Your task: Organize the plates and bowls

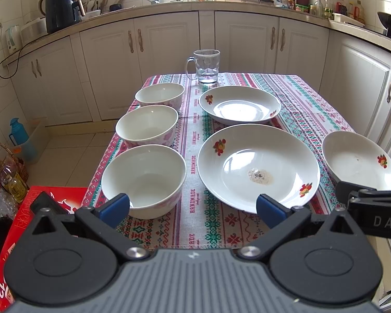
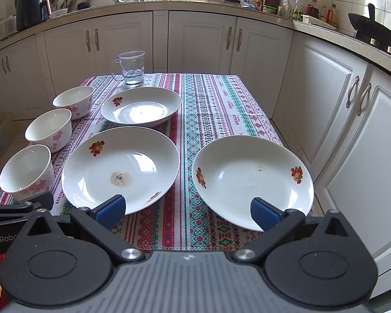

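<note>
- Left hand-held gripper (image 1: 193, 207) gapes wide, empty, a bowl (image 1: 143, 180) just ahead-left.
- Right hand-held gripper (image 2: 187, 211) gapes wide, empty, plates (image 2: 252, 180) ahead on the bench (image 2: 211, 109).

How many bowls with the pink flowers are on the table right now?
3, in a row along the table's left side: the near bowl by the front edge, the middle bowl behind it, and the far bowl left of the glass mug. None looks hidden.
</note>
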